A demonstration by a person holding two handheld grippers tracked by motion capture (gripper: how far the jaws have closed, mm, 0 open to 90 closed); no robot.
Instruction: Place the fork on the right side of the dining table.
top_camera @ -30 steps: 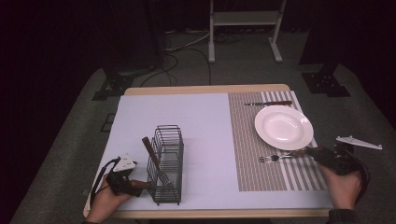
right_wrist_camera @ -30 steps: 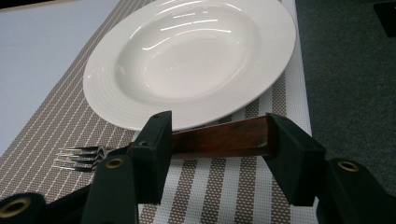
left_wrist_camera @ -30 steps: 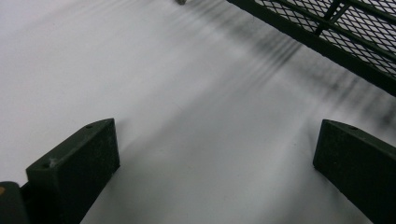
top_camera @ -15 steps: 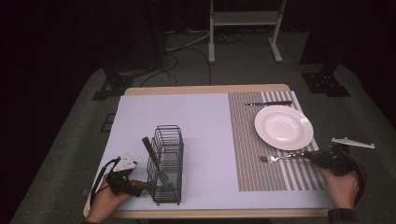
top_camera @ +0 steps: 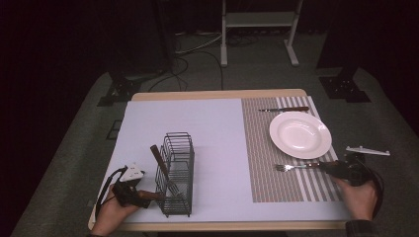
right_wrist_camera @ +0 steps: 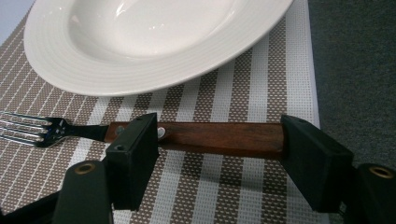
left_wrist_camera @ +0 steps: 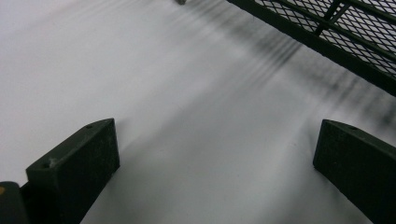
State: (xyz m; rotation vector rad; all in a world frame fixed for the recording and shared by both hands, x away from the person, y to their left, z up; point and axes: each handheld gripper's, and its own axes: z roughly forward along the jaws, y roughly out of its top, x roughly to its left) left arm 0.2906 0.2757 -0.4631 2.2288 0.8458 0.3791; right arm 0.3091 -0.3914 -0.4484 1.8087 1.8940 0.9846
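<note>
- Setting the fork (right_wrist_camera: 140,135) down on the striped placemat (right_wrist_camera: 261,93), just below the plate (right_wrist_camera: 140,42): my right hand-held gripper (right_wrist_camera: 219,154) has just been opening, its jaws apart and straddling the wooden handle (no longer pinched, I judge).
- Next I'd back off straight.
- Left hand-held gripper (left_wrist_camera: 210,163) gapes beside the wire caddy (left_wrist_camera: 327,32).

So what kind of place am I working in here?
Probably a recording studio set up as a dining spot: black curtained surroundings, a light wooden table, a striped woven placemat with a white ceramic plate, and cables on grey carpet.
</note>
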